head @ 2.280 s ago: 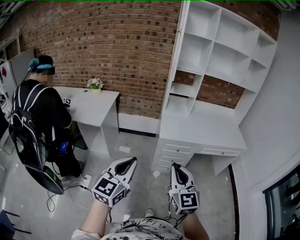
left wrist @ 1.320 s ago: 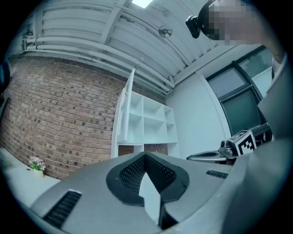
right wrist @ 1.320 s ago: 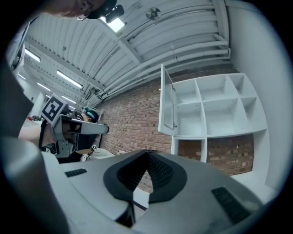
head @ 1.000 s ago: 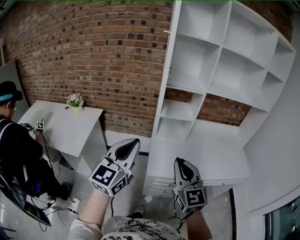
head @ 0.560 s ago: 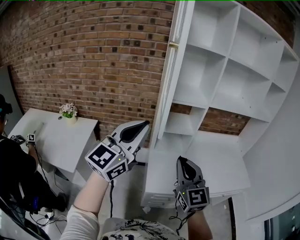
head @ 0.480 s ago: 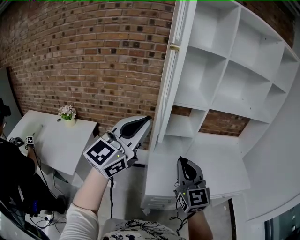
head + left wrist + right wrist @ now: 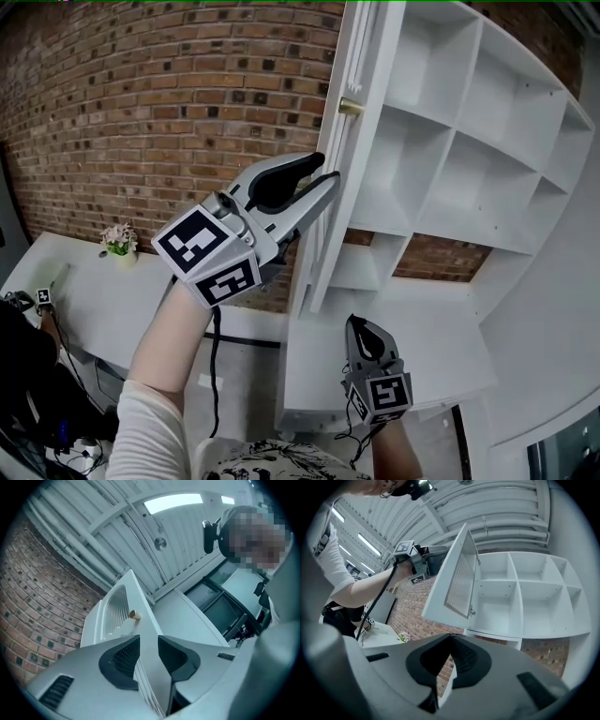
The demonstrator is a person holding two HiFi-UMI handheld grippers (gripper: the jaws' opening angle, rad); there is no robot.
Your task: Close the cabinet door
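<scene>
The white cabinet door (image 7: 330,225) stands swung out from the open shelf unit (image 7: 469,141), a small gold knob (image 7: 350,106) near its free edge. My left gripper (image 7: 326,169) is raised to that edge, just below the knob. Its jaws have just been opening, and in the left gripper view the left gripper (image 7: 149,656) straddles the door's edge (image 7: 151,667) with the knob (image 7: 134,616) just beyond the tips. My right gripper (image 7: 362,328) hangs low in front of the desk, shut and holding nothing. In the right gripper view the right gripper (image 7: 451,641) points at the door (image 7: 457,573).
A brick wall (image 7: 141,103) runs behind the door. A white desk (image 7: 84,291) with a small flower pot (image 7: 117,239) stands at the left, with another person (image 7: 19,375) beside it. A white desk top (image 7: 422,347) lies under the shelves.
My left gripper has risen from waist height to the door's free edge and its jaws have opened around it. The right gripper has stayed low. The view has come closer to the cabinet.
</scene>
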